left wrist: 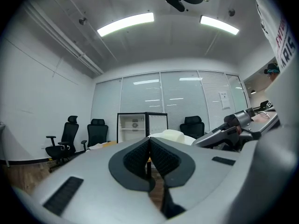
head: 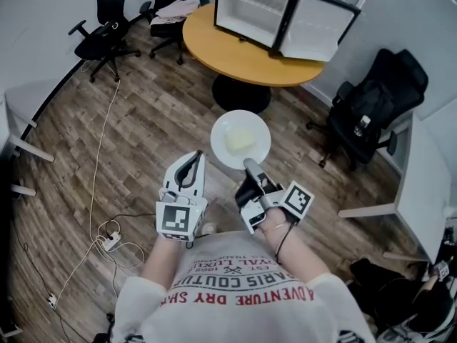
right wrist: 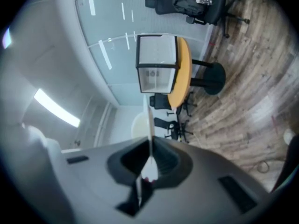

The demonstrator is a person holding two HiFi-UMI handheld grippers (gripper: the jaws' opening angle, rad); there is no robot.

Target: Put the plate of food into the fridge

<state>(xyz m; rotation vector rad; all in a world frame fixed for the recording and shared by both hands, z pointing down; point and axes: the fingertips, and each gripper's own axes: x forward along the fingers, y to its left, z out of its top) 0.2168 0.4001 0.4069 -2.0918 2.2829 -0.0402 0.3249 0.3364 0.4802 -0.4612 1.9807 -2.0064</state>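
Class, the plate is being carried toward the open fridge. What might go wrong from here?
1. The right gripper pinches the plate only at its near rim, while the left gripper is shut on nothing. The plate may tip and the food slide off.
2. The fridge stands on a table across the floor, so the plate may knock its open door or frame going in.

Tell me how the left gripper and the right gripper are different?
The right gripper pinches the plate by its rim; the left gripper holds nothing. The right gripper's jaws have the thin rim between them; the left gripper's jaws touch each other. Both are shut.
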